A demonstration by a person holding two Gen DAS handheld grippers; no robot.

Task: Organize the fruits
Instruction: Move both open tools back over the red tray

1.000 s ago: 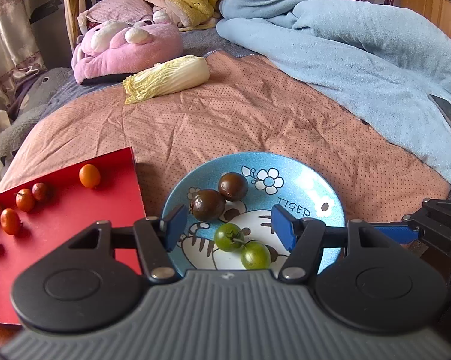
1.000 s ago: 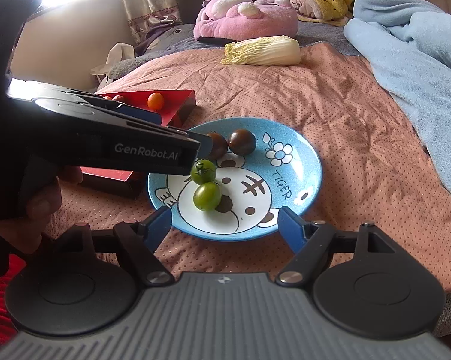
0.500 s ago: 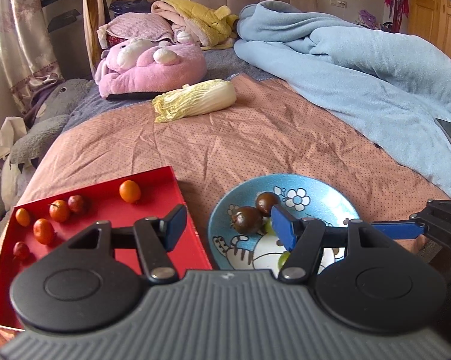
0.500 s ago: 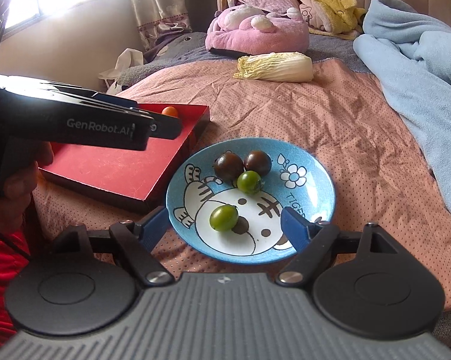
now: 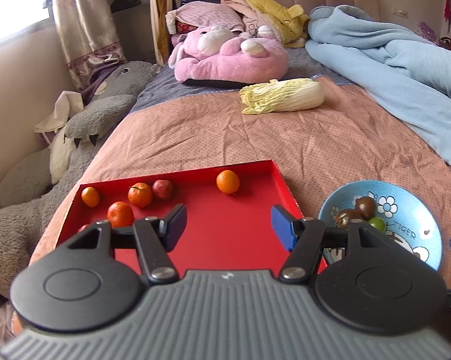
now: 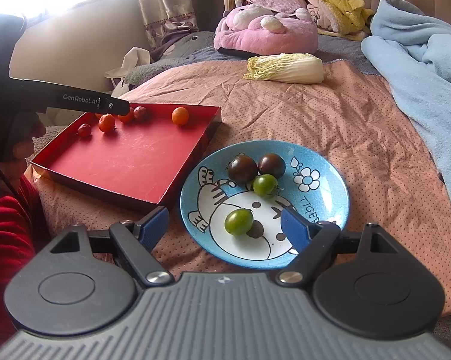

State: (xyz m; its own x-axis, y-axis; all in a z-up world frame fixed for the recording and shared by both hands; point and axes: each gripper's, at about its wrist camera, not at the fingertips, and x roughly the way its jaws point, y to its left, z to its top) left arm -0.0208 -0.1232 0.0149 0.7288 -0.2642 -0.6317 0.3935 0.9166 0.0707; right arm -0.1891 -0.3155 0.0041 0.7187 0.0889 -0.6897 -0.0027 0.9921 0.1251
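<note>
Right wrist view: a blue plate (image 6: 330,162) on the bed holds 2 dark tomatoes (image 6: 242,169) and 2 green tomatoes (image 6: 239,221). Beside it, a red tray (image 6: 129,162) holds small orange and red fruits (image 6: 180,115). Both the right gripper (image 6: 224,225) and left gripper (image 5: 227,225) stand open, empty.

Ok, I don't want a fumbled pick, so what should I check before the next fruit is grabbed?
1. Left tongs empty: ok, nothing between the pads.
2. Right tongs empty and open: ok.
3. Red tray has free floor: ok, fruit sits only along its far side.
4. Blue plate fruits reachable: ok, two green, two dark, uncovered.
5. Near green tomato apart from the others: ok.
6. Fruit firmness: cannot tell.
</note>
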